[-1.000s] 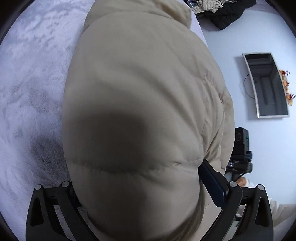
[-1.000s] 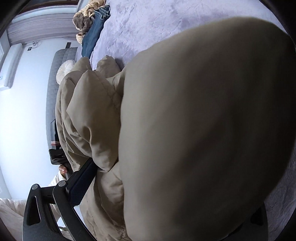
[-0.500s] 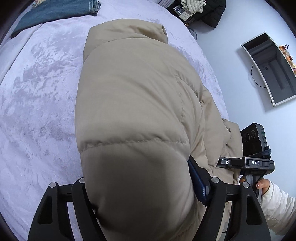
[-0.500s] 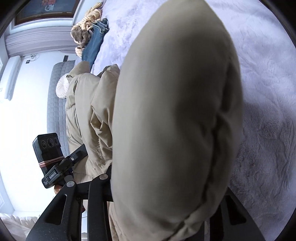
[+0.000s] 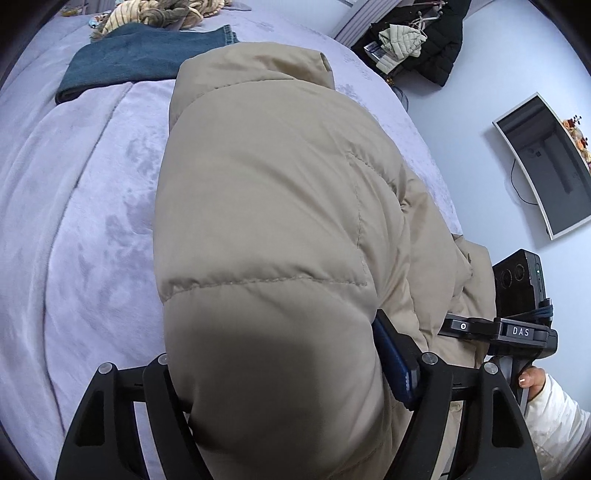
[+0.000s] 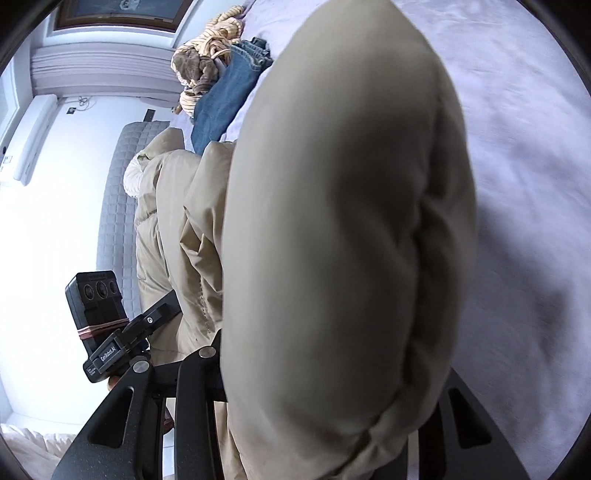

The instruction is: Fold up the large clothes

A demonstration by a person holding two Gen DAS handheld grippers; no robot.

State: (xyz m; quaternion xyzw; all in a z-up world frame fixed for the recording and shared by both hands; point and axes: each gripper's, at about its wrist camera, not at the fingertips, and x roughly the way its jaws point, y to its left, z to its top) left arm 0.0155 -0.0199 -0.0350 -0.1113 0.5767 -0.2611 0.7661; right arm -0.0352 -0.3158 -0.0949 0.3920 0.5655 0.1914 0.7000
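Left tool [image 5: 280, 384]: clamped on a thick puffed fold of the beige puffer jacket [image 5: 273, 206]; its blue pad presses the fabric on the right side.
Right tool [image 6: 332, 376]: gripping another bulging fold of the same jacket [image 6: 343, 206]; the padding fills the gap between its black fingers.
Jacket: bunched between both tools, its far end trailing onto the lilac bed [image 5: 92, 229].
Hand [image 5: 532, 376]: white sleeve, on the right tool's handle, seen from the left wrist.
Further back: folded blue jeans [image 5: 144, 62] on the bed, a striped garment [image 5: 155, 11] beyond them.
Wall: a curved monitor [image 5: 546, 166].
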